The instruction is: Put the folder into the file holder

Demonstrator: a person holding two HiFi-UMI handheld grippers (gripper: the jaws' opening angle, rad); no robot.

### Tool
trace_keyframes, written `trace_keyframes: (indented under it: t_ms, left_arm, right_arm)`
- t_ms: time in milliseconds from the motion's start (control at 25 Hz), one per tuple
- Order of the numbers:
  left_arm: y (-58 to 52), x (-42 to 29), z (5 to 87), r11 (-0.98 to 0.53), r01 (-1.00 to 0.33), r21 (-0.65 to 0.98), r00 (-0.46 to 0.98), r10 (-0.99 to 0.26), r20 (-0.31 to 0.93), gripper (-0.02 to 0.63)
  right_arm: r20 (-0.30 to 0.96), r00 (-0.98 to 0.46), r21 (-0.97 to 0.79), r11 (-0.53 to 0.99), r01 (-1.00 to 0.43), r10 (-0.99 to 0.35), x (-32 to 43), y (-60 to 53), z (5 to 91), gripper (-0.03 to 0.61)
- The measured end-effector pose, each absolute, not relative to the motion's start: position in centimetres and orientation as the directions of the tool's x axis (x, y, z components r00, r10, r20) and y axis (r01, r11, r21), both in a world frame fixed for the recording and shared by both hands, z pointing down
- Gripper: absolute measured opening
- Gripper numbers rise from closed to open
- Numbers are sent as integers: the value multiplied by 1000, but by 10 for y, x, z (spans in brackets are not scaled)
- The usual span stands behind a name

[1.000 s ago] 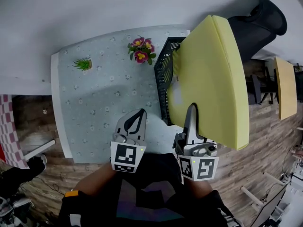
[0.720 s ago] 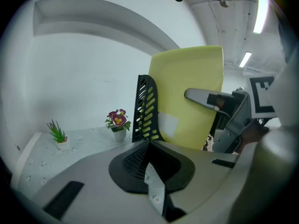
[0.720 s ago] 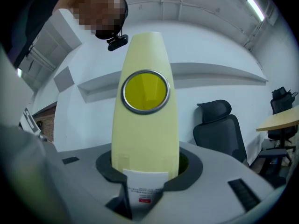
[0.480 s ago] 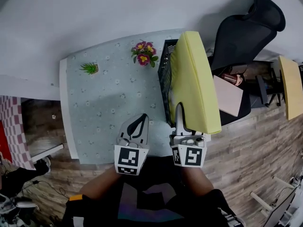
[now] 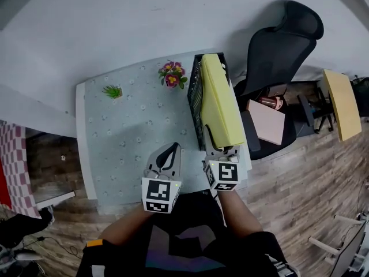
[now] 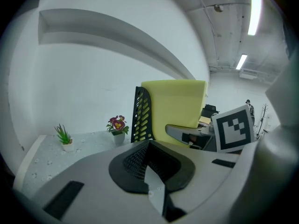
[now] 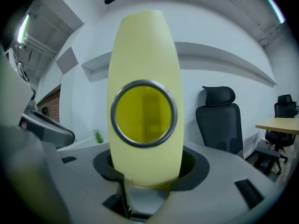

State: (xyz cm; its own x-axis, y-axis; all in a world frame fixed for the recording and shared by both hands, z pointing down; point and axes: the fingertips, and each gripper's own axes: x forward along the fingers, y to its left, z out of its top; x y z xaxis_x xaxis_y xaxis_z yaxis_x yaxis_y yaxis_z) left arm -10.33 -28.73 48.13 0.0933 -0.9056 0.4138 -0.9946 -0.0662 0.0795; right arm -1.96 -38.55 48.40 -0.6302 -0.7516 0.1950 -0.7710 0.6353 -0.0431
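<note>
**Folder stands in the holder, right gripper opened round its spine**

The yellow folder (image 5: 219, 100) stands on edge inside the black mesh holder (image 5: 195, 103), which sits at the right edge of the table (image 5: 121, 149). Its top rises well above the holder's wall. Its spine, with a metal-rimmed finger hole, faces the person.

The right gripper (image 5: 215, 148) is at that near end. Its jaws have just been opening and stand wide, with the spine between them and the pads seemingly clear of it. The left gripper (image 5: 171, 150) hangs over the near part of the table, just left of the holder, pointing away from the person. Its jaws are together with nothing in them.

A pot of pink and red flowers (image 5: 172, 74) stands just beside the holder's far left corner. A small green plant (image 5: 113, 91) stands further left, well apart from it. A pale cloth with a small flower print covers the table.

Right of the table is a black chair (image 5: 278, 45) with a flat pinkish board (image 5: 266, 122) lying on its seat. Further right, a yellow-topped desk (image 5: 337, 103) stands on the wood floor (image 5: 300, 183).
</note>
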Motion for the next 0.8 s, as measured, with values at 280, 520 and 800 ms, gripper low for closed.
trace_keyframes:
  t_ms: [280,520,800]
  left_arm:
    - [-253,-92,448,-102,-989,106,130,-939,319,5]
    - [-225,-88,439,-88,-987,135,123,-953,276,5]
    - [-207,-78,440,-39,-992,122,72,-958,279,5]
  right_arm:
    - [239,-599,-21,613,-790,-764,7,-345,460,236]
    - [235,-595,-3,612,-791,-768,28,-300,430,236]
    - [238,-672,-39,684,-728,-701,31,-265,416,235]
